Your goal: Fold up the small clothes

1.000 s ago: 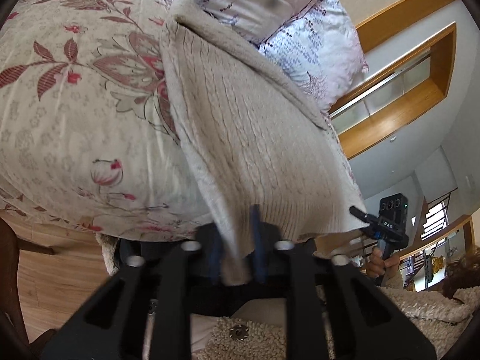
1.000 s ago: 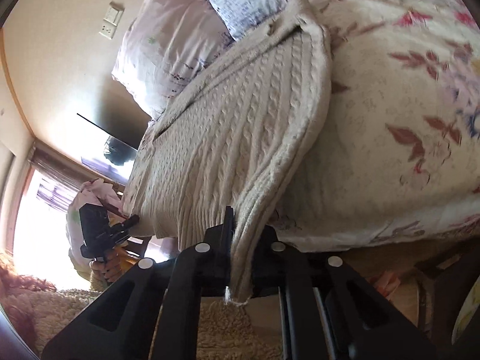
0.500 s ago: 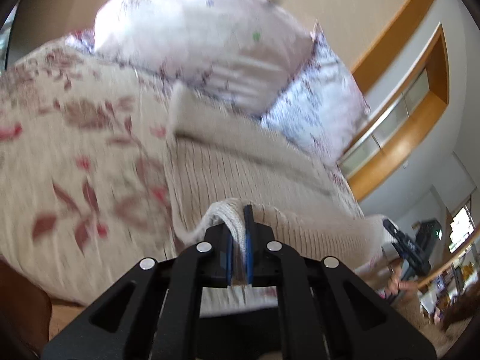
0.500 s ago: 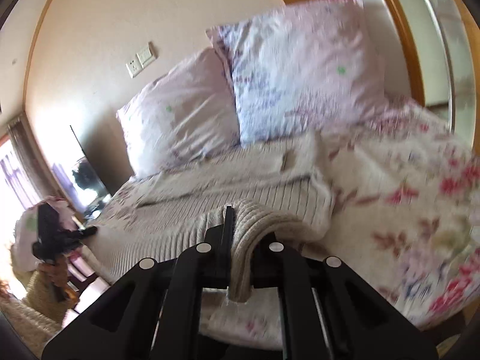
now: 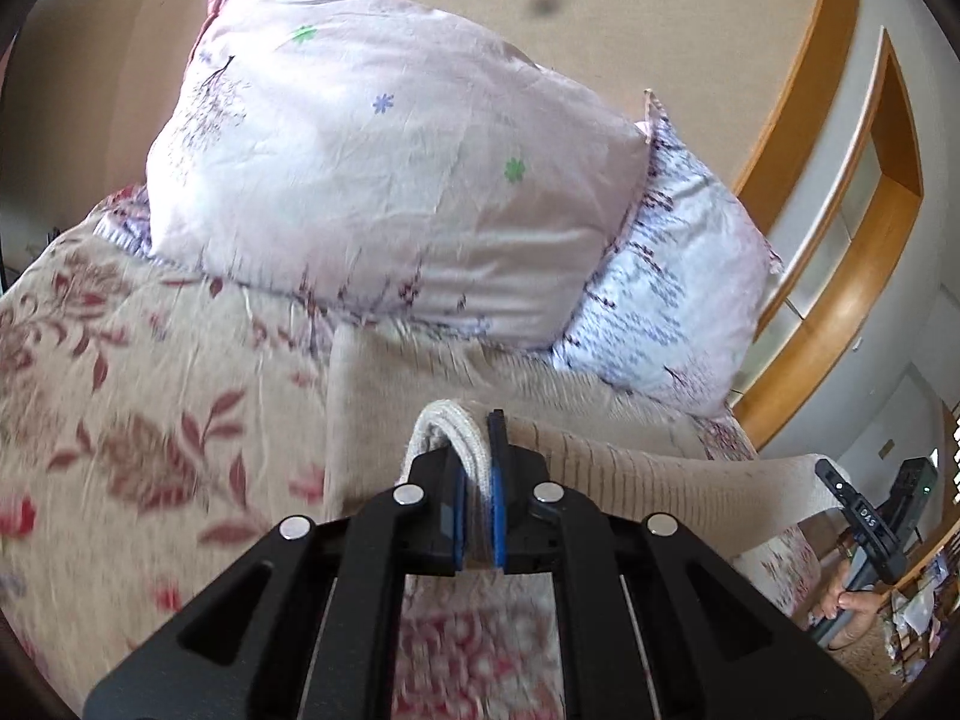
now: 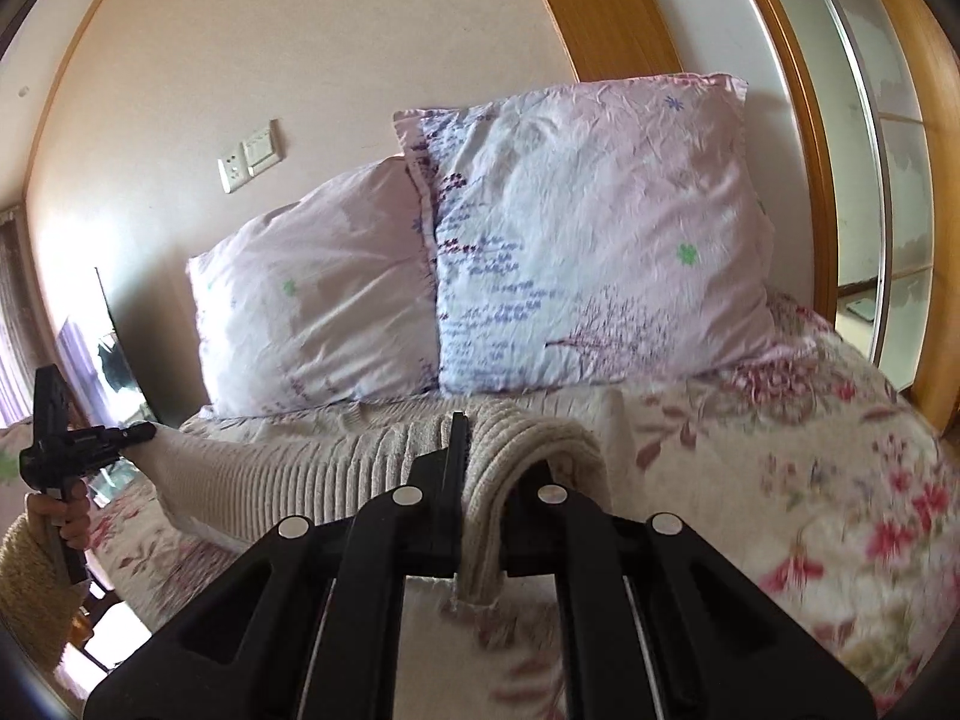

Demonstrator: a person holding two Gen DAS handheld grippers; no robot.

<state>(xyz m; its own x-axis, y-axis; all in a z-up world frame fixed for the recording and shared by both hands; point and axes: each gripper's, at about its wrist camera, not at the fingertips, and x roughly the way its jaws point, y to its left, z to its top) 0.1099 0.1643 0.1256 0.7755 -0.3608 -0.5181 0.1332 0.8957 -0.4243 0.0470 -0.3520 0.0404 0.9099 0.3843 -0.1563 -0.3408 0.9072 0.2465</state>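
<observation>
Lifted since earlier, sweater (image 5: pixel 630 468) hem nears two pillows (image 6: pixel 576 240).

Both wrist views close, facing pillows (image 5: pixel 384 180) (shared)

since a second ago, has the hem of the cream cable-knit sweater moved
Yes. The hem has come up off the bed edge and toward the pink pillows, pinched in both grippers.

I see two pale floral pillows (image 6: pixel 456 288) propped against the wall, a flowered quilt (image 5: pixel 120 408), wall switches (image 6: pixel 249 156), and wooden-framed sliding doors (image 6: pixel 864 180).
</observation>
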